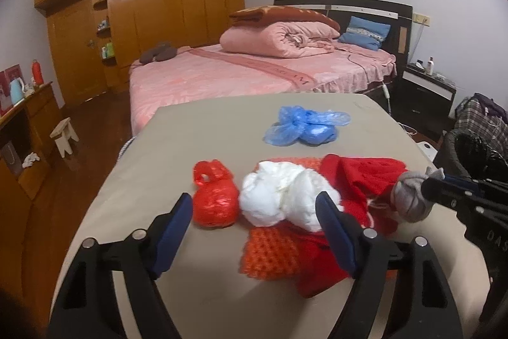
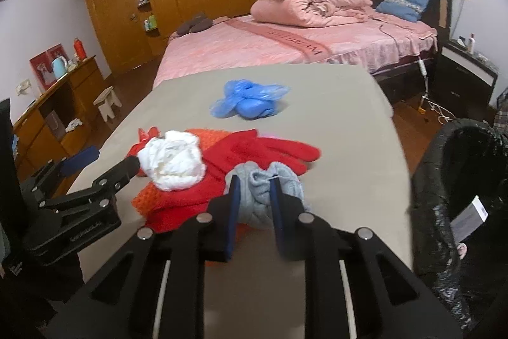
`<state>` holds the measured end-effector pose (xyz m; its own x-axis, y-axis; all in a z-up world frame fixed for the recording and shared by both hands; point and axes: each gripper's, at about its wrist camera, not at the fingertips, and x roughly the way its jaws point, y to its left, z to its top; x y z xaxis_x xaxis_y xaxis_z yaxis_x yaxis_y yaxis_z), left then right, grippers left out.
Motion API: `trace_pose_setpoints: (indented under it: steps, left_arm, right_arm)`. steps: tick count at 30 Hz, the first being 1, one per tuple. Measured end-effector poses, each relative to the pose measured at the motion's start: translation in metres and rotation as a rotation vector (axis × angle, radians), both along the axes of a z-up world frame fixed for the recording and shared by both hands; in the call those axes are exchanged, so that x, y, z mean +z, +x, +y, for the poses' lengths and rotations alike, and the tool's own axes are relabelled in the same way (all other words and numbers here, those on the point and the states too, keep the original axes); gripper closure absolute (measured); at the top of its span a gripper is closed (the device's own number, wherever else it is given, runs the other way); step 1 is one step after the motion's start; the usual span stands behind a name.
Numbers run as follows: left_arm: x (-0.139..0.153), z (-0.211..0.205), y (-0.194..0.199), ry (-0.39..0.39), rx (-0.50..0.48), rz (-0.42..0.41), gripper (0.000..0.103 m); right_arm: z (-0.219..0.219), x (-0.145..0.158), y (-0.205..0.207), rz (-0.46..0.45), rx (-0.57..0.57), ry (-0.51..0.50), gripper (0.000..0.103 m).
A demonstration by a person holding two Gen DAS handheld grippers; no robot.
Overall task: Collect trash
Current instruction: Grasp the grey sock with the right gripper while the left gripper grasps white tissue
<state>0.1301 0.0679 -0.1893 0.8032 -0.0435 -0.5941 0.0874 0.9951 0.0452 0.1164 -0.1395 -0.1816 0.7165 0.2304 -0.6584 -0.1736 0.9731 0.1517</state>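
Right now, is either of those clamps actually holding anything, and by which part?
The right gripper pinches the grey knitted bundle around its bunched middle. The left gripper, jaws open around the white wad, holds nothing.

Both wrist views close over table (image 1: 133,186), bedward (shared clutter).

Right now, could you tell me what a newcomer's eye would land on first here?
Probably the heap of bright red knitted gloves and the crumpled white plastic bag at the beige table's near edge. Then the right hand-held gripper clamped on a grey rolled sock, beside the black-lined trash bin.
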Motion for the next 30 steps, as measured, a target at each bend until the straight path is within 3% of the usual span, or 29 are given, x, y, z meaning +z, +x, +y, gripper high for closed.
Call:
trace_pose_setpoints:
  steps: [12, 16, 21, 30]
  left_arm:
    - [-0.013, -0.040, 0.019, 0.028, -0.089, 0.028, 0.053]
    - [-0.023, -0.046, 0.030, 0.034, -0.099, 0.063, 0.071]
    - [-0.021, -0.050, 0.026, 0.040, -0.096, 0.037, 0.083]
    - [0.020, -0.039, 0.011, -0.026, -0.085, -0.053, 0.086]
  right_arm:
    - [-0.030, 0.000, 0.005, -0.007, -0.067, -0.014, 0.085]
    - [-0.034, -0.001, 0.007, 0.000, -0.073, -0.011, 0.085]
    - [-0.034, 0.001, 0.006, -0.005, -0.067, -0.010, 0.085]
    - [-0.037, 0.023, 0.002, -0.058, -0.063, 0.001, 0.085]
